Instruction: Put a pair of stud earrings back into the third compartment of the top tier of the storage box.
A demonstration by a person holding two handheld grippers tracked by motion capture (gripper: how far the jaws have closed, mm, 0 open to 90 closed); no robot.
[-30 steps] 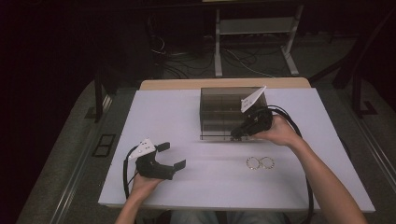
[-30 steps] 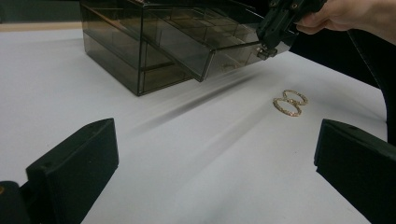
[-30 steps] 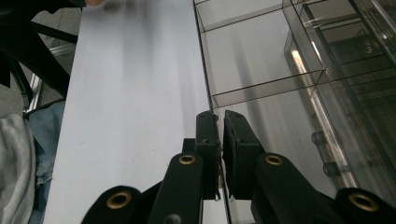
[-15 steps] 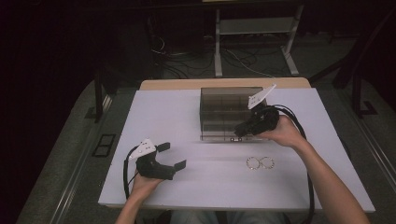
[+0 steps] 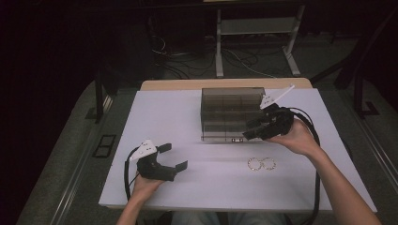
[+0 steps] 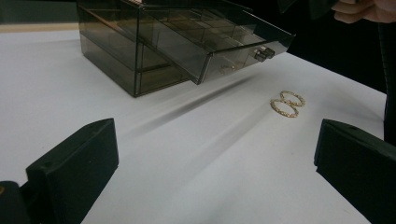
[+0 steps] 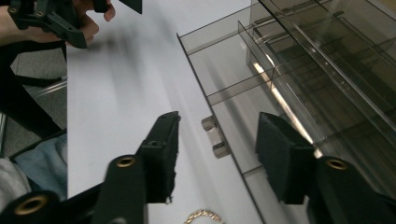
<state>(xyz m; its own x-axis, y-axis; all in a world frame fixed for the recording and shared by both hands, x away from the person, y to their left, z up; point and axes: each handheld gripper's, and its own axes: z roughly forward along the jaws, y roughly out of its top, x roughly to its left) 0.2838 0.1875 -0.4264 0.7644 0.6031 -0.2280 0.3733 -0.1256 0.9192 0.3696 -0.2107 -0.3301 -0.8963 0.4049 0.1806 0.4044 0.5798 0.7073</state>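
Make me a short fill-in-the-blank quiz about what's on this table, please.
1. The smoky see-through organizer box has its bottom drawer pulled ____.
2. The right claw, beside the drawer's knob, has its jaws ____ and holds nothing.
3. On the white table lie ____ small gold rings, touching each other.
4. The left claw holds ____.

Missing words: open; open; two; nothing

I see a smoky, see-through organizer box standing upright at about twelve o'clock of the white tabletop, its inside split into small compartments. Its lowest drawer is pulled out toward me, with a small clear knob on its front. At about five o'clock from the box, well apart from it, two thin gold rings lie flat on the tabletop, touching side by side
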